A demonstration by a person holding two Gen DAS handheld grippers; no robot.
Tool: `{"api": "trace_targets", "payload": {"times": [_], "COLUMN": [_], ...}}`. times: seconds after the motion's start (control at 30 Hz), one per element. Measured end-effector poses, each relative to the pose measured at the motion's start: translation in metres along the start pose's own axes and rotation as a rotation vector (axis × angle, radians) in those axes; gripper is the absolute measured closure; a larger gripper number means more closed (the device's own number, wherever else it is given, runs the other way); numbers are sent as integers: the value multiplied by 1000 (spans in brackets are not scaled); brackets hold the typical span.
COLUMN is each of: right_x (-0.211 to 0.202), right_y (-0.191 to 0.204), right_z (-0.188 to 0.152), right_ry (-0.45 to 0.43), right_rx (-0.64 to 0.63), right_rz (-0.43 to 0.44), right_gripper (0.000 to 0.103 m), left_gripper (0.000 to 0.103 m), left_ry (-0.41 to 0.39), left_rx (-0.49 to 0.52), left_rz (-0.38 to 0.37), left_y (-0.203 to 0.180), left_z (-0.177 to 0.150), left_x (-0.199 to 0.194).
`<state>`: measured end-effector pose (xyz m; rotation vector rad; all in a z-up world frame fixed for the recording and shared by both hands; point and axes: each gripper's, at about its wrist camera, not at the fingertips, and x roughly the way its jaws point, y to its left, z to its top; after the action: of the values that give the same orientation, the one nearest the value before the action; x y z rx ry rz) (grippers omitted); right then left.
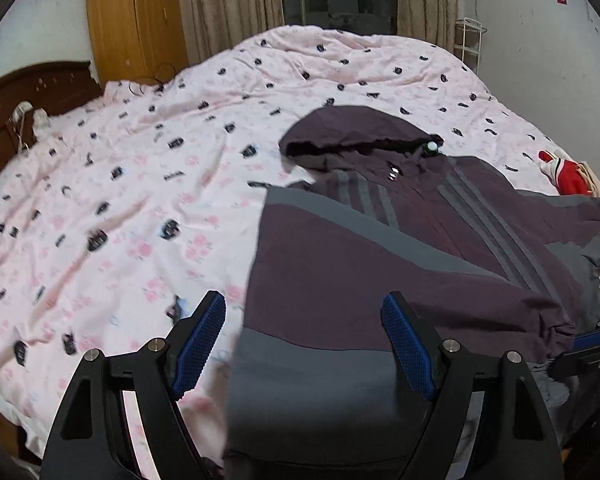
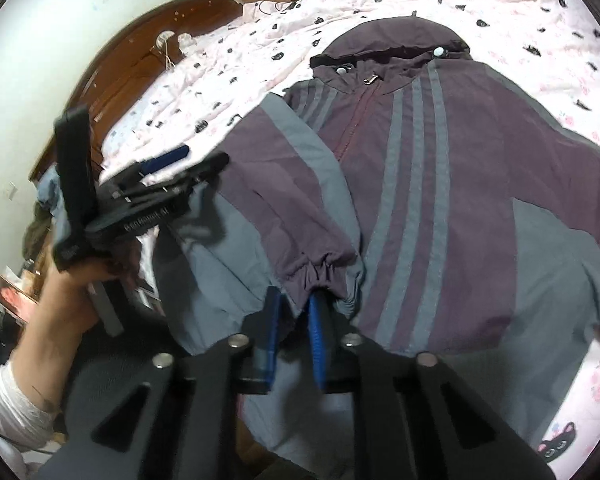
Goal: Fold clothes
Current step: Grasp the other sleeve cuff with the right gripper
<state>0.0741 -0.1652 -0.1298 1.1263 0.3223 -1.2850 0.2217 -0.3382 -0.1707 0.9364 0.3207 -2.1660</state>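
From the left wrist, the left hand-held gripper [image 1: 304, 320] stands wide and grips nothing, its blue pads [image 1: 406, 340] straddling the jacket's [image 1: 380, 248] folded sleeve [image 1: 340, 264] on the bed [image 1: 140, 200] just ahead. From the right wrist, the right hand-held gripper [image 2: 294, 312] is pinched on the sleeve cuff [image 2: 320, 268], the jacket spread beyond it, the left one to its left.

Right gripper [image 2: 294, 312] pinching purple jacket [image 2: 460, 184] cuff [image 2: 324, 268]; pink bedspread [image 2: 500, 0] beneath
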Motion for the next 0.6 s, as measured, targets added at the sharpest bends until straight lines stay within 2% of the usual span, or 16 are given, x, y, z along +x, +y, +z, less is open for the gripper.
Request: {"api": "trace_targets", "payload": {"times": [0.17,0.47,0.6], "right_x": [-3,-23,-24], "right_y": [3,-2,-2], "right_z": [-1,-7,-12], "right_ry": [-13,12,34], "right_rx": [-10,-5,-51], "right_rz": [4,93,73], "right_gripper": [97,98,98], "left_gripper": [26,26,26], "left_ry": [33,62,74], "left_rx": [-17,20,10], "left_rz": [-16,15,21], "left_y": [-1,-10,-9], "left_z": [-3,-8,-9], "left_x": [7,14,17]}}
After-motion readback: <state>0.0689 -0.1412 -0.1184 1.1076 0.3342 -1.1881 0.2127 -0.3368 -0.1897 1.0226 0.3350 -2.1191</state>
